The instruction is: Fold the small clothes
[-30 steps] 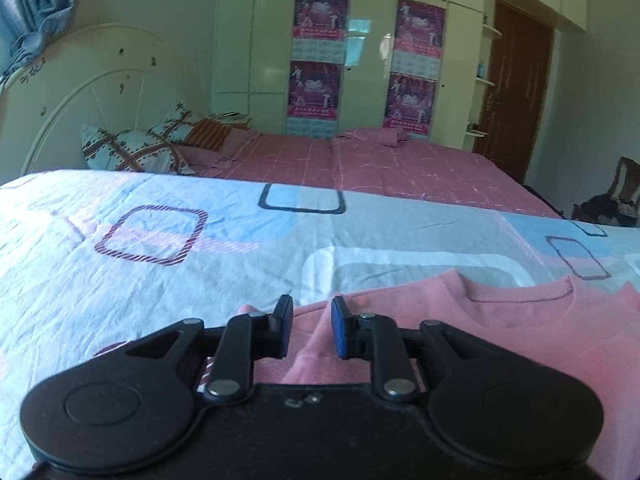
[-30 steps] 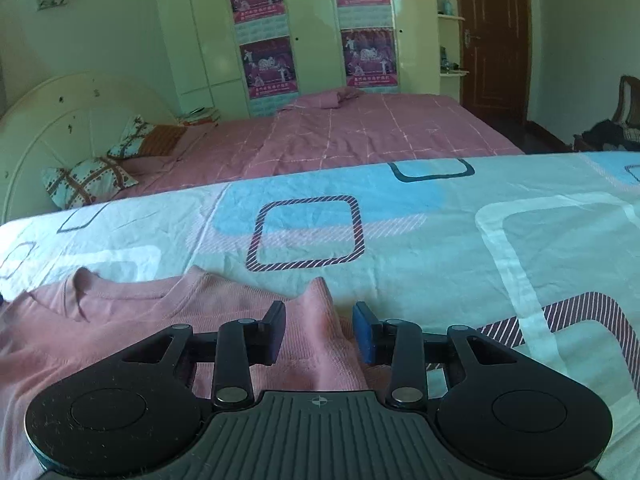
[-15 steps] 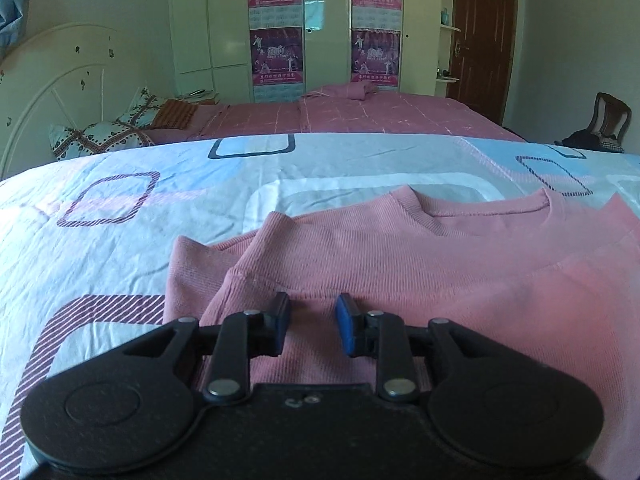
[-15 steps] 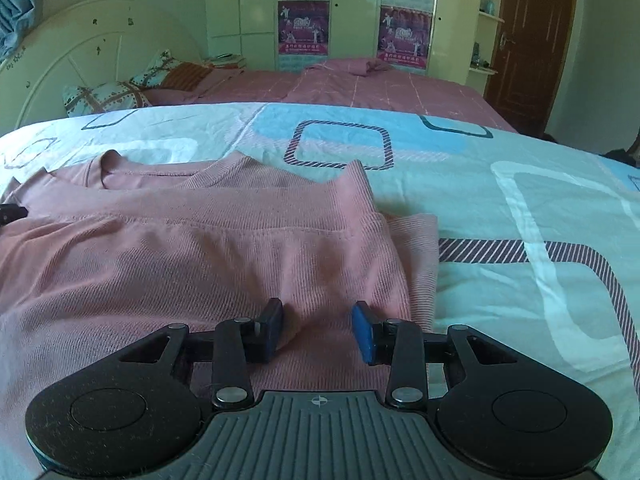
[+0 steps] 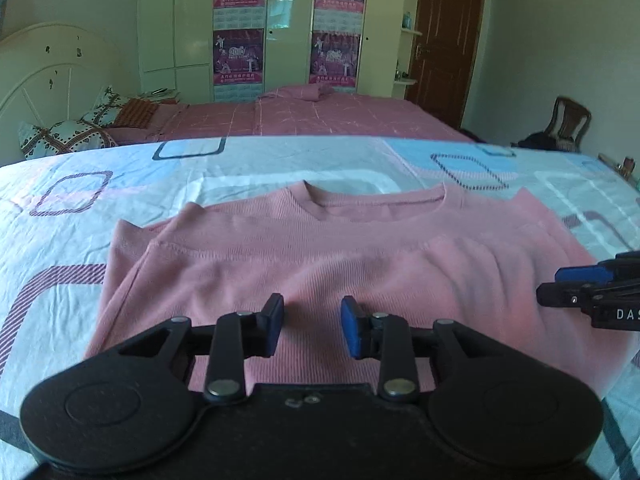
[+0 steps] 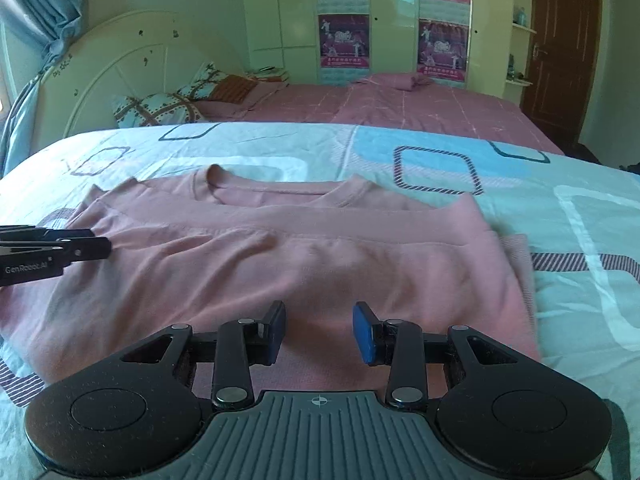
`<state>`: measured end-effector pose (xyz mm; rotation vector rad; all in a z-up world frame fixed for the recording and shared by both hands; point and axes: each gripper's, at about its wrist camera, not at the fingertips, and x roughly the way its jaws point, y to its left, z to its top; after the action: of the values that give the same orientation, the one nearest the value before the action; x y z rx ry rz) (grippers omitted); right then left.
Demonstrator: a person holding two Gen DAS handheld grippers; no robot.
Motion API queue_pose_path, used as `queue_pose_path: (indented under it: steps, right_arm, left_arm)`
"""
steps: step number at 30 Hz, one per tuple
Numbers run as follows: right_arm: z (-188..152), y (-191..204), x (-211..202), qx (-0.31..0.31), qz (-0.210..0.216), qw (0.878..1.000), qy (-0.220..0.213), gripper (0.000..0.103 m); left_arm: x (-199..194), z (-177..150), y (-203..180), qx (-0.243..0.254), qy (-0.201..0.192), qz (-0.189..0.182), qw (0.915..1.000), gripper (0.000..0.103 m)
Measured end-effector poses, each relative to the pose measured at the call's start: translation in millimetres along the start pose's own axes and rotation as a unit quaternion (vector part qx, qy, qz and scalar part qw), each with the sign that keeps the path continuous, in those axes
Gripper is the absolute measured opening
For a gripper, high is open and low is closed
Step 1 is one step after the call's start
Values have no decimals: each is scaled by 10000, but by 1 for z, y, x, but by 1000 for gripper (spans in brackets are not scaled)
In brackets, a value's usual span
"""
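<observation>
A pink knit sweater (image 5: 320, 256) lies on the patterned bedsheet (image 5: 72, 240), its lower half folded up over the chest, collar at the far side. It also shows in the right wrist view (image 6: 280, 256). My left gripper (image 5: 312, 328) is open and empty, just above the near folded edge. My right gripper (image 6: 320, 328) is open and empty over the sweater's near right part. The right gripper's fingers show at the right edge of the left wrist view (image 5: 576, 288). The left gripper shows at the left edge of the right wrist view (image 6: 80, 248).
The light blue sheet with square patterns (image 6: 520, 208) covers the near bed. Beyond it is a pink bed (image 5: 320, 116) with pillows (image 5: 68, 136) and a white headboard (image 6: 120, 80). A wardrobe with posters (image 5: 288, 28), a brown door (image 5: 448, 40) and a chair (image 5: 568, 120) stand behind.
Both grippers have pulled back toward me from the sweater's shoulders. The lower half now lies folded over the chest, and more of the sweater is in view.
</observation>
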<state>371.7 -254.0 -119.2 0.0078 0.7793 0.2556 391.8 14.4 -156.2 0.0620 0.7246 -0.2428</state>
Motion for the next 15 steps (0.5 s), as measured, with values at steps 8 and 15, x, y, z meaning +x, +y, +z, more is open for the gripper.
queue_pose_path:
  steps: [8,15]
  right_arm:
    - [-36,-5,-8,-206,-244,9991,293,44]
    - [-51,-31,-33,444,-809,9953,298,44]
  left_arm:
    - [-10,-18,24,-374,279,132,9988,33]
    - [-31,-38,31,-458,296,251,9982,38]
